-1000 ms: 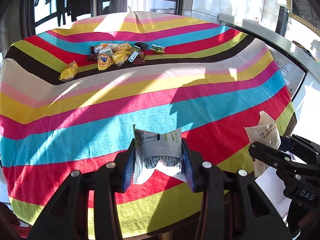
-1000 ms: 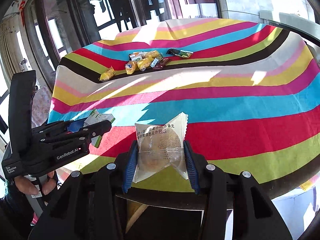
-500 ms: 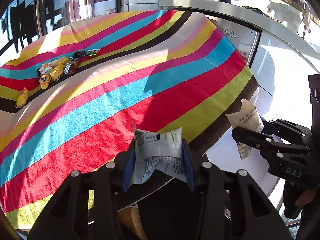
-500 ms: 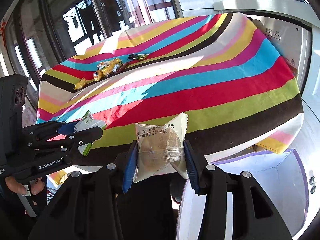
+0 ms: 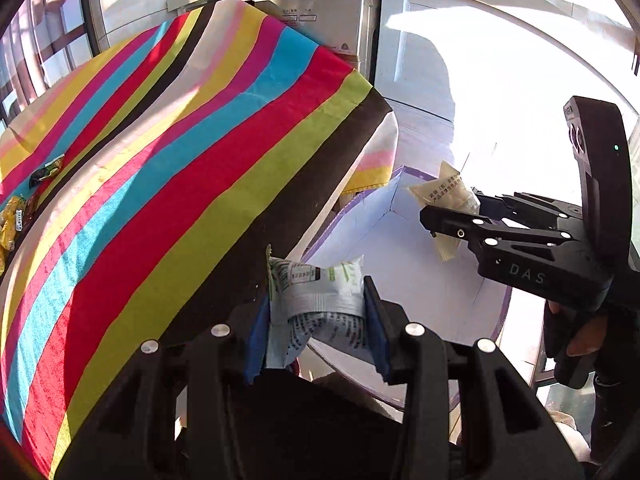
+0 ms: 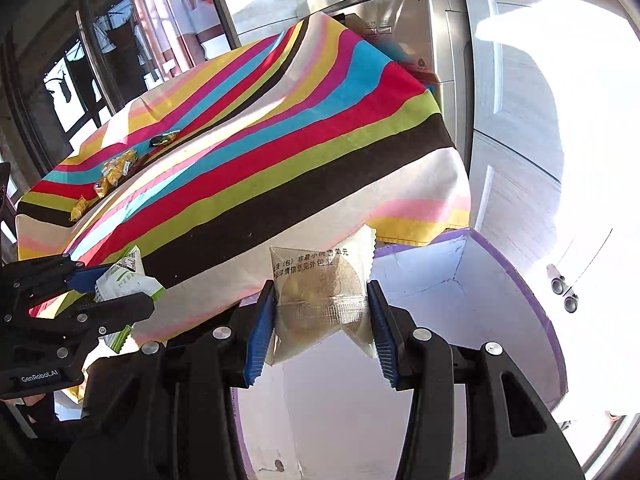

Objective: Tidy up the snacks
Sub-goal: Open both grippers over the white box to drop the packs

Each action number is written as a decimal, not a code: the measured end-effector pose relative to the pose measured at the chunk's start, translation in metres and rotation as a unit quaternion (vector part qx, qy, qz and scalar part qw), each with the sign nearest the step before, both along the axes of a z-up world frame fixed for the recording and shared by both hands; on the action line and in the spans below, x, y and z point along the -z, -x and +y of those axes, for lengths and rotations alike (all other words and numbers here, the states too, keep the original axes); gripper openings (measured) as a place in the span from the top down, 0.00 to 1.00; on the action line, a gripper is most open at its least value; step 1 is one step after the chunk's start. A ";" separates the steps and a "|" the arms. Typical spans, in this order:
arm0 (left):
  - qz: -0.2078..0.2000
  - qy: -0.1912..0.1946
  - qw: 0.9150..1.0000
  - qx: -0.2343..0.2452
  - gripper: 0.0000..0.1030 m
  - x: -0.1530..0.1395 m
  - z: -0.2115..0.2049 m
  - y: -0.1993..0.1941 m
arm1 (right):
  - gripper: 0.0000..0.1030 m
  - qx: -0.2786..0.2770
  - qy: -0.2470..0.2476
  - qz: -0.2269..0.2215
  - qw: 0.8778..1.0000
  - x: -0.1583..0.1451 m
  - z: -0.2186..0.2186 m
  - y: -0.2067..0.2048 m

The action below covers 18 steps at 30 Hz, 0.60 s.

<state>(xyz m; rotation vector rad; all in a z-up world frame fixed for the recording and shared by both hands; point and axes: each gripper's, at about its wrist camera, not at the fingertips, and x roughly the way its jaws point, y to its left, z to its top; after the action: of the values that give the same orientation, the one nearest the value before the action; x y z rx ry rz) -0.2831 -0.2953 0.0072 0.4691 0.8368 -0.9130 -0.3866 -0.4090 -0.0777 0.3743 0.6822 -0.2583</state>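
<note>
My left gripper (image 5: 316, 320) is shut on a white and green snack packet (image 5: 320, 296) and holds it over the near rim of a white box with purple edges (image 5: 400, 272). My right gripper (image 6: 320, 320) is shut on a clear packet with a round brown cake (image 6: 320, 296), above the same box (image 6: 500, 320). The right gripper with its packet (image 5: 444, 200) shows in the left wrist view, over the box. The left gripper with its packet (image 6: 124, 280) shows at the left of the right wrist view. Several more snacks (image 6: 116, 168) lie far back on the table.
The table with its striped cloth (image 5: 180, 160) stands to the left, its cloth corner (image 6: 420, 216) hanging beside the box. A white appliance (image 6: 432, 40) and white cabinet doors (image 6: 520, 120) stand behind. Windows run along the far left.
Both grippers have swung right, off the table edge, each still holding its packet. The white box has come into view beneath them and the table has fallen away to the left.
</note>
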 end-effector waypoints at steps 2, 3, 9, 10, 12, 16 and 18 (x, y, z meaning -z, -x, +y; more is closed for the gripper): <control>0.003 0.002 1.000 0.025 0.58 0.001 -0.015 0.008 | 0.56 0.018 0.008 0.010 1.000 0.004 -0.010 0.006; 0.004 0.005 0.999 0.035 0.58 0.001 -0.021 0.012 | 0.56 0.026 0.011 0.015 0.999 0.007 -0.014 0.009; 0.038 0.057 0.993 0.097 0.41 0.000 -0.040 0.023 | 0.36 0.085 0.027 0.053 0.995 0.016 -0.036 0.019; 0.038 0.069 0.992 0.103 0.20 -0.001 -0.038 0.025 | 0.29 0.095 0.031 0.054 0.994 0.015 -0.038 0.021; 0.010 0.088 0.992 0.091 0.02 -0.007 -0.031 0.029 | 0.27 0.099 0.033 0.049 0.993 0.012 -0.040 0.024; -0.025 0.092 0.993 0.065 0.02 -0.014 -0.014 0.023 | 0.23 0.078 0.044 0.036 0.995 0.003 -0.029 0.017; -0.033 0.097 0.994 0.037 0.02 -0.017 0.001 0.012 | 0.21 0.061 0.050 0.020 0.997 -0.002 -0.017 0.011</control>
<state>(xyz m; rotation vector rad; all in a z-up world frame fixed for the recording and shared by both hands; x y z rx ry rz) -0.2948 -0.2943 0.0239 0.3620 0.6663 -1.0311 -0.3979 -0.4262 -0.0759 0.3165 0.6851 -0.4143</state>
